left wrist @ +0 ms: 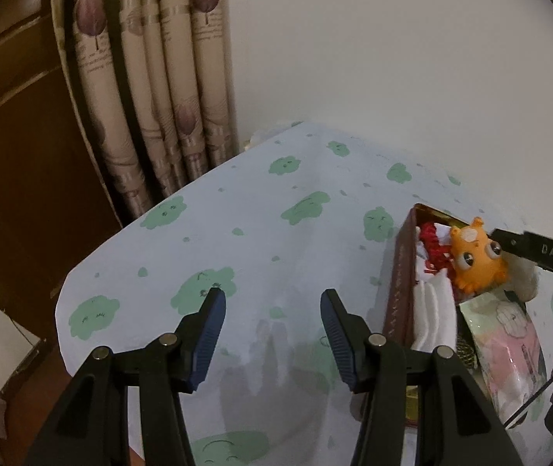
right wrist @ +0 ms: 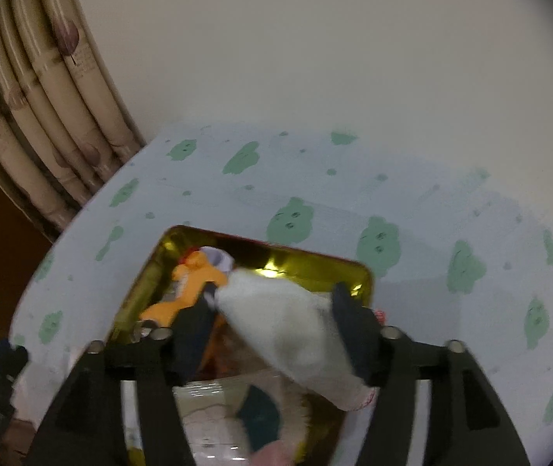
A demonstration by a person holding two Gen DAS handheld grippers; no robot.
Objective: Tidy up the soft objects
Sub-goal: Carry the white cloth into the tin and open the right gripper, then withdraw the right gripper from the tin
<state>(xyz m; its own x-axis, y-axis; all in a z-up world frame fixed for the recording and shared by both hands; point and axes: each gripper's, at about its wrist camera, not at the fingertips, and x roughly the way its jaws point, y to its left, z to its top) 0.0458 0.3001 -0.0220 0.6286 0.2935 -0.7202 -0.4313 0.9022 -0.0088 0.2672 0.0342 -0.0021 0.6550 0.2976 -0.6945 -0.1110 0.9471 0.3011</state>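
A gold-lined tin box with a dark red outside sits on the table. It holds an orange plush toy, red and white soft items and a plastic-wrapped pack. My right gripper is over the box with its jaws around a white soft object; its black finger shows beside the orange toy in the left wrist view. My left gripper is open and empty above the tablecloth, left of the box.
The table wears a pale blue cloth with green blob prints. Beige patterned curtains and a brown wooden panel stand beyond the table's left edge. A white wall is behind.
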